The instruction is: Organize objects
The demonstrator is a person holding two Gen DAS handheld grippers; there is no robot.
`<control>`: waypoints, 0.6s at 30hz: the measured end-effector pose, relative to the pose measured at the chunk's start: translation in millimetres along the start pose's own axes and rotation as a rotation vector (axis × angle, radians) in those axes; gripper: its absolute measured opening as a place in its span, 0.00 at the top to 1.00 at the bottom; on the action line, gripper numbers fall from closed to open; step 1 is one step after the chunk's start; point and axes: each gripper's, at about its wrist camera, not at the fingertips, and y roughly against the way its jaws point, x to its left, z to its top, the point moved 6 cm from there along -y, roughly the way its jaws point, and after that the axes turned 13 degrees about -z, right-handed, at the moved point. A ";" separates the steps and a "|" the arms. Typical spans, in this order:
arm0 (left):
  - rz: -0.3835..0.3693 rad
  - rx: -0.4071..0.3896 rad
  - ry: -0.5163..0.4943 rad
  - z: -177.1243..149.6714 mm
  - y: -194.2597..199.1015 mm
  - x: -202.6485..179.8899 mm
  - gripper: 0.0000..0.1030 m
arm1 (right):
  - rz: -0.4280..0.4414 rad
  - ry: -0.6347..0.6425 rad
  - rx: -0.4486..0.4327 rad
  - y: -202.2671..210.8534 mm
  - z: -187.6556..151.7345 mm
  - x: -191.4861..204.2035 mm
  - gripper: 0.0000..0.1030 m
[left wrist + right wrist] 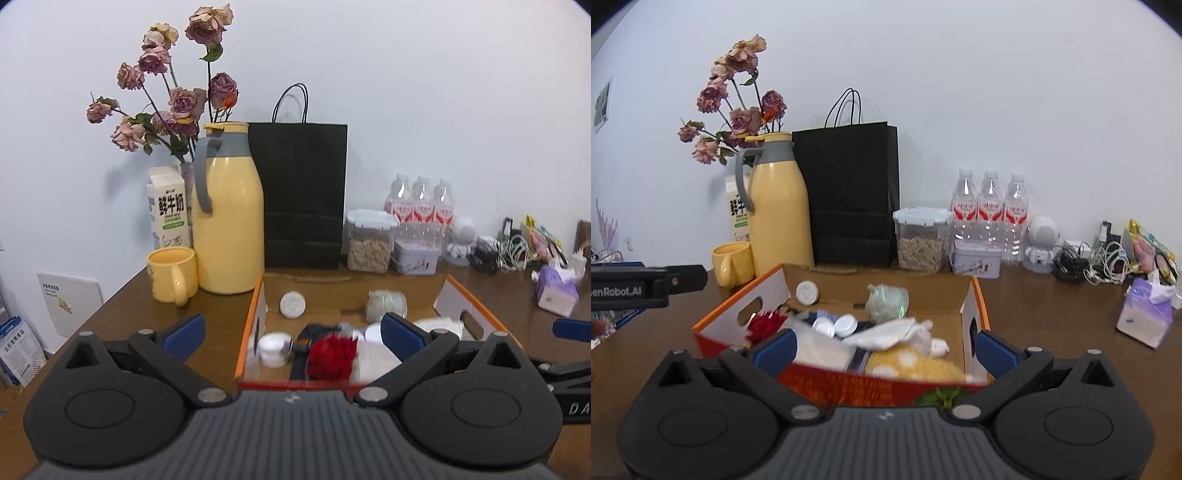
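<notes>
An open cardboard box [260, 299] with orange rims sits on the brown table, close in front of both grippers. Inside lie a red fluffy item [332, 356], a white jar [275, 349], a white round lid [292, 303], a pale green wrapped bundle [386, 303] and white cloth [371, 356]. The right wrist view shows the box [768, 290] with a yellow dotted item [912, 363], white cloth [890, 334] and two white caps [834, 325]. My left gripper [293, 334] is open over the box's near left part. My right gripper [885, 349] is open at the near edge, holding nothing.
Along the wall stand a yellow jug [229, 221], yellow mug [173, 275], milk carton [168, 206], dried roses [173, 85], black paper bag [301, 195], clear snack container [369, 240], tin [415, 256], water bottles [988, 206], a white figurine [1041, 243], cables [1086, 264] and a tissue pack [1145, 317].
</notes>
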 end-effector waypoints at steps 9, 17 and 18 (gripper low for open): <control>-0.004 0.109 0.007 -42.5 41.2 -1.4 0.00 | 0.008 0.003 0.068 38.3 -33.1 0.4 0.00; -0.001 0.164 0.020 -69.7 63.2 -2.0 0.00 | 0.008 0.002 0.121 58.1 -56.8 1.9 0.00; -0.002 0.169 0.019 -72.0 65.1 -2.7 0.00 | 0.008 0.002 0.126 59.2 -58.6 2.3 0.00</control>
